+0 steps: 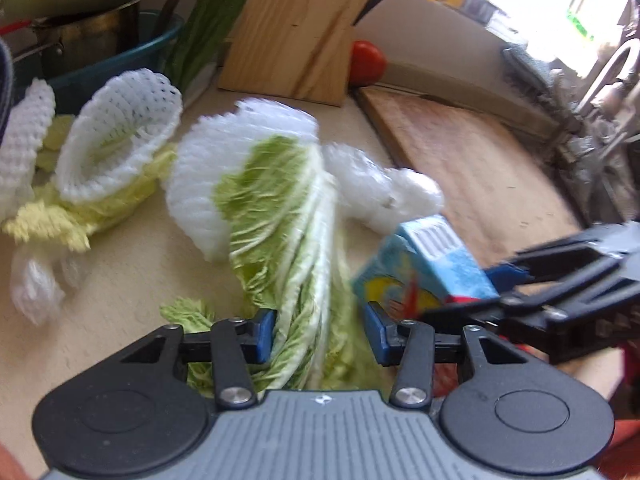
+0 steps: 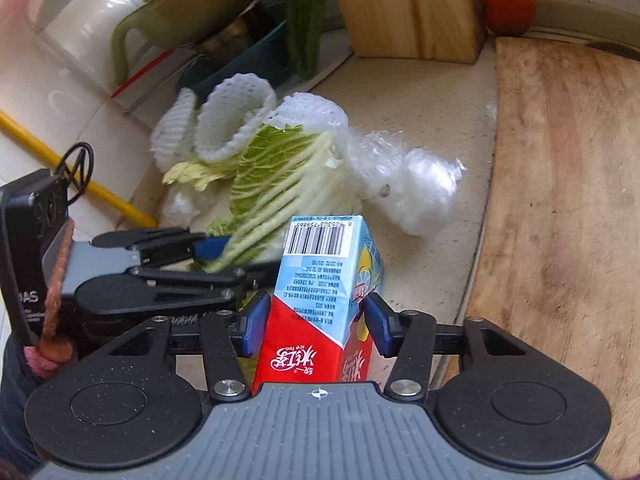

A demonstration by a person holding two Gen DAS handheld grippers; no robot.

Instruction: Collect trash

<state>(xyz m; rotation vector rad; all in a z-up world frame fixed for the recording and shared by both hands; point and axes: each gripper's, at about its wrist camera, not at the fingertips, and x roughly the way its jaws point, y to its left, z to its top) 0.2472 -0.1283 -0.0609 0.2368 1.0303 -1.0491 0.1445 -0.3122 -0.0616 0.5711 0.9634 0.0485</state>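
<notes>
Lying between the blue pads of the right tool, one ice tea carton points its long axis away from the camera, barcode end farthest and slightly raised, red end nearest; both pads press its sides, so this tool is clamped on the carton. Just left of it, one large cabbage leaf stretches lengthwise from the left tool toward the knife block, white stalk near, green frill far. The left tool's pads stand apart with the stalk between them; whether they pinch it I cannot tell. Three white foam nets and one crumpled clear plastic bag lie around the leaf on the worktop. One cutting board lies to the right, one tomato beyond it
</notes>
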